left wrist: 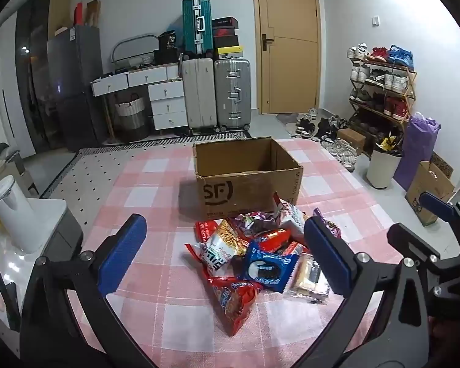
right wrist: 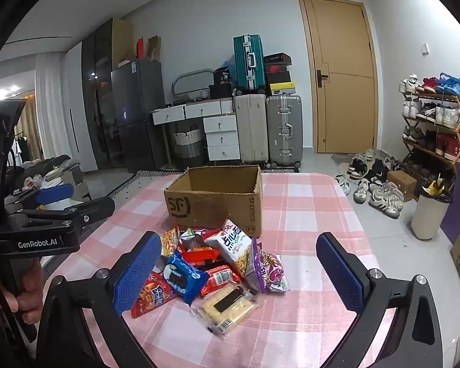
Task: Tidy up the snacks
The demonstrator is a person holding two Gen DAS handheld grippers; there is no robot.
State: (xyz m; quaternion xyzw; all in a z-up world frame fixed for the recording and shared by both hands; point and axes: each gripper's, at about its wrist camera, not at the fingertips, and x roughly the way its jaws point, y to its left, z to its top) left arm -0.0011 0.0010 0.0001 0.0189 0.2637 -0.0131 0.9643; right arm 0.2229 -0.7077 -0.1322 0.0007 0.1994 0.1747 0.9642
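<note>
left gripper (left wrist: 224, 253), right gripper (right wrist: 239, 271), wide apart, empty

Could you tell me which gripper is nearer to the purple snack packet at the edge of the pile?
Right. The purple snack packet lies between the open right gripper's fingers. The left gripper, also open, frames the pile's other side, with the packet beyond its right finger.

At the centre of the frame a cardboard box (left wrist: 248, 174) stands on the table (left wrist: 156, 184). The snack pile (left wrist: 260, 254) lies just below it, touching its front wall.
</note>
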